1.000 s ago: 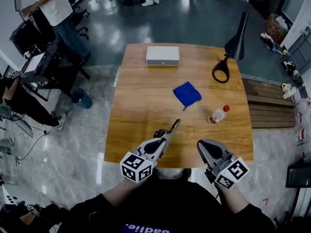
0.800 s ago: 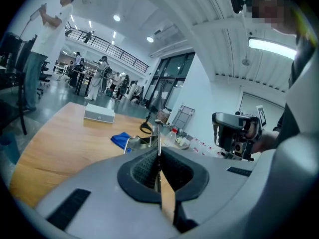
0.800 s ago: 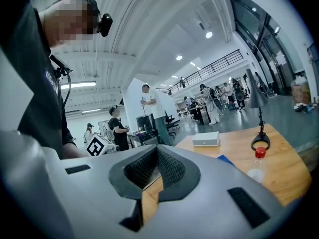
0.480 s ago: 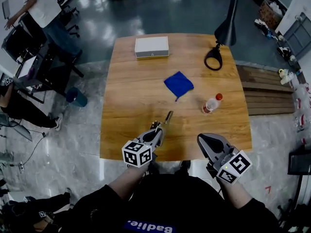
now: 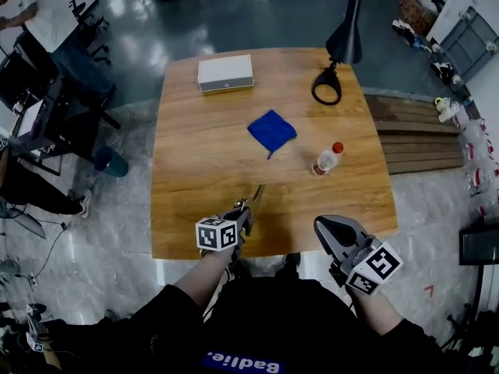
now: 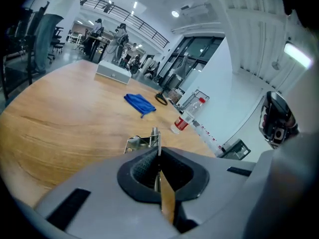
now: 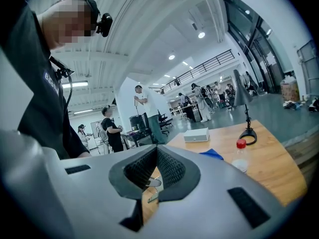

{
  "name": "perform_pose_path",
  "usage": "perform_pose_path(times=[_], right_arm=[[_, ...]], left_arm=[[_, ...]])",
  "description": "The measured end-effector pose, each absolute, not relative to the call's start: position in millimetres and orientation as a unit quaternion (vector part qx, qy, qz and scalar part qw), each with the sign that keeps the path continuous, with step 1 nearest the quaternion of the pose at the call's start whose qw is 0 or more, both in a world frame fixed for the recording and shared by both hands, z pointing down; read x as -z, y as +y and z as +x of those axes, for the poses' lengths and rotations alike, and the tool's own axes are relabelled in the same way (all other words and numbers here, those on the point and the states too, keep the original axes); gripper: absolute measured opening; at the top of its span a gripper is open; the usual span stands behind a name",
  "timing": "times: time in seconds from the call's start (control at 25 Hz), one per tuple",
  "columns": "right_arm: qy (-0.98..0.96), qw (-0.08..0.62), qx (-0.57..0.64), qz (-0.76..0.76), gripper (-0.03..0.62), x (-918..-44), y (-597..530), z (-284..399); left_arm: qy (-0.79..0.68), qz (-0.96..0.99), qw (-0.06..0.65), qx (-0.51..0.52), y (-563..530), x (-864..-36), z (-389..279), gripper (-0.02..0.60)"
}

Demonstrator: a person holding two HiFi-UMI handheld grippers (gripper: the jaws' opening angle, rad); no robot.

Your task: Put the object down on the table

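Note:
My left gripper (image 5: 242, 213) is shut on a slim metal tool (image 5: 254, 196), over the near edge of the wooden table (image 5: 195, 170). In the left gripper view the tool (image 6: 148, 141) sticks out past the closed pads, its bright metal end low over the wood. My right gripper (image 5: 321, 224) hangs just off the table's near edge, to the right. Its jaws meet with nothing between them (image 7: 157, 152).
On the table lie a blue cloth (image 5: 271, 129), a clear bottle with a red cap (image 5: 327, 159), a white box (image 5: 225, 72) at the far edge and a black desk lamp (image 5: 337, 53). People and office chairs (image 5: 62, 92) are off to the left.
My left gripper has sunk toward the table with the metal tool still in it. The right gripper has shifted only slightly.

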State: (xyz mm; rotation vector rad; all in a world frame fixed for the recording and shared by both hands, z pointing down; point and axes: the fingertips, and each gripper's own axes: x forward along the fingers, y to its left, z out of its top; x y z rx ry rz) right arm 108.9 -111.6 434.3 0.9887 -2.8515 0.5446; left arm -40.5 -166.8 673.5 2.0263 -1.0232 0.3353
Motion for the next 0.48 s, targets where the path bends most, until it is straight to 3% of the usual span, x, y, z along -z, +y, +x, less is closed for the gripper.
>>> perform_pose_path(times=[0.48], right_arm=[[-0.924, 0.041, -0.188, 0.331, 0.005, -441, -107, 116]], left_arm=[[-0.416, 0.766, 0.467, -0.151, -172, -726, -54, 0.009]])
